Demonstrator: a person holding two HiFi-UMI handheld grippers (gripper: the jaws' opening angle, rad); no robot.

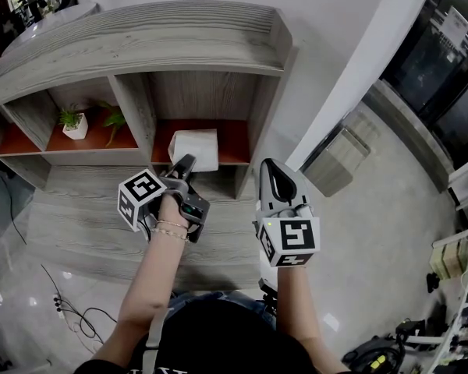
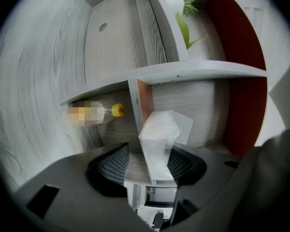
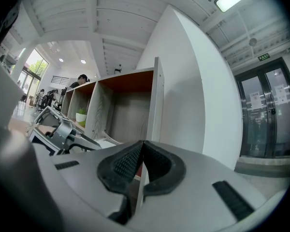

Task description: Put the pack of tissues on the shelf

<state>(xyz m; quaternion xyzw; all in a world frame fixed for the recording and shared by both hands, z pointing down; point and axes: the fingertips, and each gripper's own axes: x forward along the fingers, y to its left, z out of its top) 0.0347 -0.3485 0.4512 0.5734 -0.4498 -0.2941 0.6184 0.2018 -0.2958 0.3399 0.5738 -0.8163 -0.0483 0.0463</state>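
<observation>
Left hand-held gripper [image 1: 187, 163]: jaws spread wide, one on each side of the white plastic-wrapped pack of tissues [image 1: 195, 148], not clamping it.
Pack of tissues: resting inside the right-hand, red-lined compartment of the grey wood-grain shelf unit [image 1: 140, 45].
Right hand-held gripper [image 1: 271, 171]: jaws pressed together, nothing between them, near the shelf's right end.
Next compartment: small green plant in a white pot [image 1: 74, 121].

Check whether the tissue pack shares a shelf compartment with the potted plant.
No, the pack of tissues sits in the right compartment; the potted plant stands in the one left of it.
</observation>
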